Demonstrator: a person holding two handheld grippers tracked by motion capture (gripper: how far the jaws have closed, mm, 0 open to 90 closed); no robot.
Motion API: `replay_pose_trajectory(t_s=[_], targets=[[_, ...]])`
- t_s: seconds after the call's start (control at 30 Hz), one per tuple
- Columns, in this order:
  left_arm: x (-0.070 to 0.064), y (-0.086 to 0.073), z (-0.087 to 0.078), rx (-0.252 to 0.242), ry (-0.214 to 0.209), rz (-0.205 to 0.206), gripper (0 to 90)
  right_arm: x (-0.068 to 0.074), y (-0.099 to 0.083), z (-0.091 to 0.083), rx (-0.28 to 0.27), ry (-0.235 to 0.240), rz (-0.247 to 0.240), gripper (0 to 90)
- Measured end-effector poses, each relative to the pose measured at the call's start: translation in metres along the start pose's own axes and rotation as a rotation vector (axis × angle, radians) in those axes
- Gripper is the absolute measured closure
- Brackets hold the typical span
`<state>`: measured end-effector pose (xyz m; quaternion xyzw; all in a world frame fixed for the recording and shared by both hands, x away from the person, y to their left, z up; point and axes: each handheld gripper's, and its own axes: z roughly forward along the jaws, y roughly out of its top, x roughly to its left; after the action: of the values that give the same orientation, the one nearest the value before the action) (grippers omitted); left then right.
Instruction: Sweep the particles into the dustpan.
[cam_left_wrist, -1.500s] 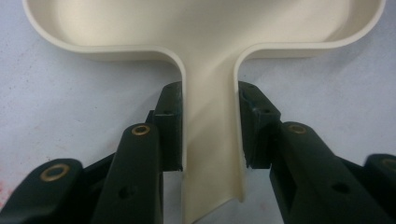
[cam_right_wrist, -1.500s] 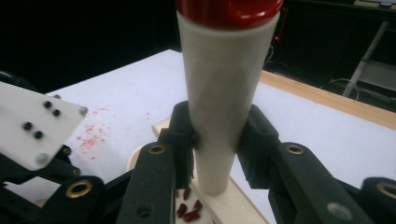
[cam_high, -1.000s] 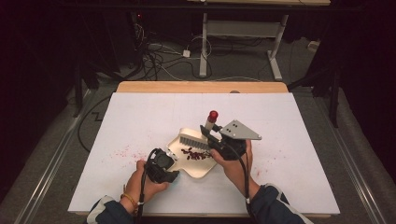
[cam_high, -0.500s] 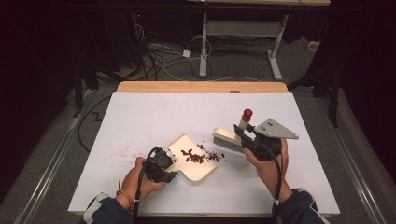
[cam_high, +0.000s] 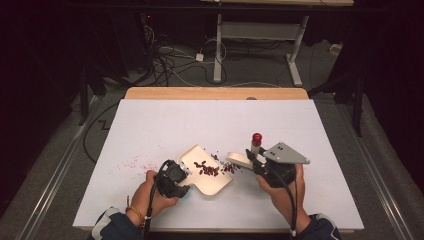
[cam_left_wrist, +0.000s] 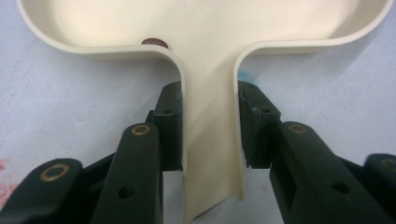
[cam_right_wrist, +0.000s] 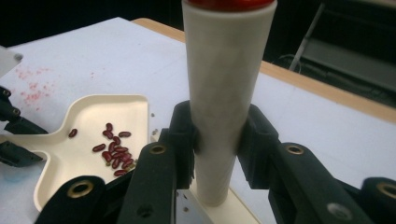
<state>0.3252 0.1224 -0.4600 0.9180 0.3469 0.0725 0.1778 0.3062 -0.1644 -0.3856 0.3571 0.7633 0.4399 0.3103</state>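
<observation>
The left gripper's (cam_high: 172, 179) jaws pinch the dustpan (cam_high: 209, 172) by its handle, low and centre in the high view, pinning it flat on the table (cam_high: 165, 125). The right gripper's (cam_high: 272, 172) jaws are clamped on the brush (cam_right_wrist: 224, 93) handle, brush head at the pan's open lip, right of centre. Beans (cam_high: 210, 170) lie in the pan, with a few loose at its mouth. The step looks like sweeping; the next stroke probably calls for drawing the strays leftward into the pan while it stays pinned.
</observation>
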Motion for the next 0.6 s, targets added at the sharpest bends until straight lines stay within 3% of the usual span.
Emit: replay_pose_trajectory(t_s=[0.1, 0.17, 0.3, 0.37, 0.5, 0.6], targets=[[-0.004, 0.0, 0.0, 0.005, 0.004, -0.002, 63.9, 0.01, 0.001, 0.003, 0.001, 0.03, -0.006, 70.2], [-0.009, 0.0, 0.0, 0.007, 0.019, -0.006, 63.8, 0.03, 0.003, 0.01, -0.006, 0.053, -0.034, 70.1], [-0.01, 0.001, 0.0, 0.011, 0.018, -0.019, 63.8, 0.043, 0.005, 0.014, -0.017, 0.068, -0.048, 70.1], [-0.011, 0.001, 0.0, 0.008, 0.025, -0.023, 63.8, 0.048, 0.008, 0.011, -0.038, 0.103, -0.04, 70.3], [-0.01, 0.0, 0.0, 0.004, 0.019, -0.027, 63.8, 0.048, 0.01, 0.01, -0.062, 0.131, -0.025, 70.4], [-0.009, 0.0, 0.0, 0.001, 0.015, -0.028, 63.8, 0.046, 0.01, 0.009, -0.086, 0.107, -0.041, 70.4]])
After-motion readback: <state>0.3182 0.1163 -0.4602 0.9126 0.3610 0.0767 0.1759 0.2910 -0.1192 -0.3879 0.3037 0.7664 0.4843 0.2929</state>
